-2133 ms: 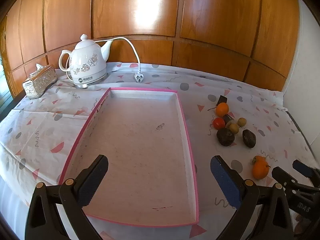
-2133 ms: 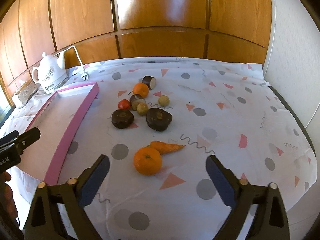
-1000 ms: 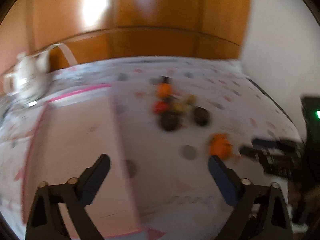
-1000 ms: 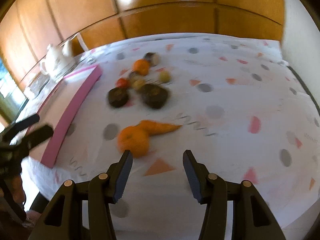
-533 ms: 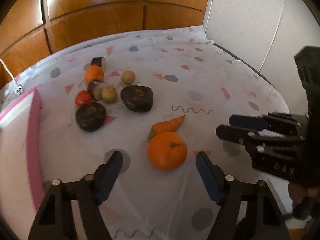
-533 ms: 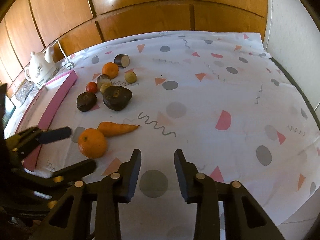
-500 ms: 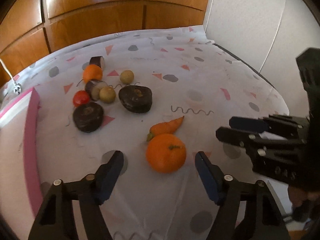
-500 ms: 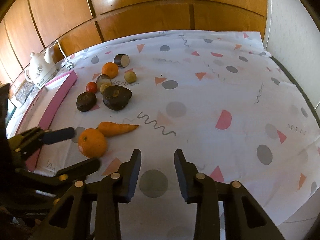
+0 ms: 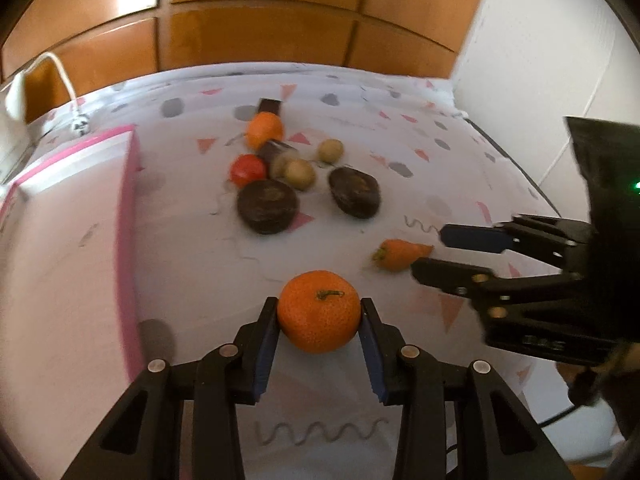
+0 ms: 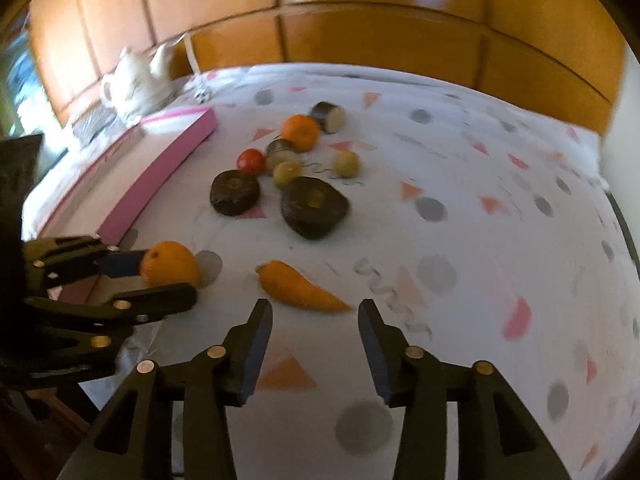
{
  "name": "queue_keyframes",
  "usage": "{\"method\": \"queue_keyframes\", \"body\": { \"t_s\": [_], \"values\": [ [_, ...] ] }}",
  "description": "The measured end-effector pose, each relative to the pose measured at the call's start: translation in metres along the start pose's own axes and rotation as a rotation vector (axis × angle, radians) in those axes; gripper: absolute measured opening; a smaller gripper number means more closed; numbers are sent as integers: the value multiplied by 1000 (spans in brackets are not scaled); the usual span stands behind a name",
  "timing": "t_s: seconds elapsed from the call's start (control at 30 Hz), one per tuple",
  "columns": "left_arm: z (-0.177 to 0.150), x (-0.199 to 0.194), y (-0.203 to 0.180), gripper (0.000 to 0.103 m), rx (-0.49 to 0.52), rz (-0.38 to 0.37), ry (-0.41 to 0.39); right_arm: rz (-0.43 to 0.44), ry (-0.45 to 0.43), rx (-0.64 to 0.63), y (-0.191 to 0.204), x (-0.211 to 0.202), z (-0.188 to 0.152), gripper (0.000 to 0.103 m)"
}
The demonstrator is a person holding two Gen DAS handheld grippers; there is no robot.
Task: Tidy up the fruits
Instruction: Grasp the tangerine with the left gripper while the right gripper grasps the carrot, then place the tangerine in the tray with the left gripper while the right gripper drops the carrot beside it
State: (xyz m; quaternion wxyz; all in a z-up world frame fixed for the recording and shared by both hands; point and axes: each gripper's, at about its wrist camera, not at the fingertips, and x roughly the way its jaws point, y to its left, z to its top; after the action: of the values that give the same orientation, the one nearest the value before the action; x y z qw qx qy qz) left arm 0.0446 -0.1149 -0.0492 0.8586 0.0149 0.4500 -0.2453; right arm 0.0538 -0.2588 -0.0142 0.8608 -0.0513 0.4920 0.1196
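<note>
Gripping the large round orange fruit with a green stem scar [image 9: 319, 317], the left gripper [image 9: 319, 334] has its blue-padded fingers [image 9: 267, 345] pressed against both flanks of the fruit, at lower centre of the left wrist view. The grasp falls across the widest part, presumably so the round body cannot roll out. Whether the fruit is lifted clear of the white patterned tablecloth [image 9: 400, 160] cannot be told.

The right gripper [image 10: 315, 344] is partly open and empty; the tapered orange carrot [image 10: 300, 287] lies just beyond its fingertips, lower centre of the right wrist view, probably the next pick. The shallow pink-rimmed tray [image 9: 127, 216] occupies the left edge of the left wrist view and appears to be the destination.

Ungathered produce clusters at upper centre: a smaller orange fruit [image 9: 264, 130], a red tomato [image 9: 248, 169], two dark brown flattened pieces [image 9: 267, 206], and small yellowish round fruits [image 9: 299, 173].

Compared with half a second earlier, the left jaws, then spread wide either side of the orange, are now shut on it. The right jaws have widened and now face the carrot.
</note>
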Motion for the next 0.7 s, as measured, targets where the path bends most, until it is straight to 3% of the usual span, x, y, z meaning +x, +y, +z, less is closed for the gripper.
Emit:
{"method": "queue_keyframes", "body": {
  "t_s": [0.23, 0.3, 0.4, 0.53, 0.7],
  "values": [
    [8, -31, 27, 39, -80, 9, -63, -1, 79, -146, 20, 29, 19, 45],
    [11, -41, 40, 39, -111, 39, -89, 0, 81, -160, 25, 32, 19, 32],
    [16, -55, 68, 39, -178, 127, -115, -5, 86, -163, 31, 33, 20, 24],
    [17, -58, 111, 39, -280, 306, -100, -15, 96, -135, 33, 36, 20, 24],
    [10, -62, 148, 40, -391, 424, -88, -34, 113, -125, 34, 37, 22, 24]
  ]
}}
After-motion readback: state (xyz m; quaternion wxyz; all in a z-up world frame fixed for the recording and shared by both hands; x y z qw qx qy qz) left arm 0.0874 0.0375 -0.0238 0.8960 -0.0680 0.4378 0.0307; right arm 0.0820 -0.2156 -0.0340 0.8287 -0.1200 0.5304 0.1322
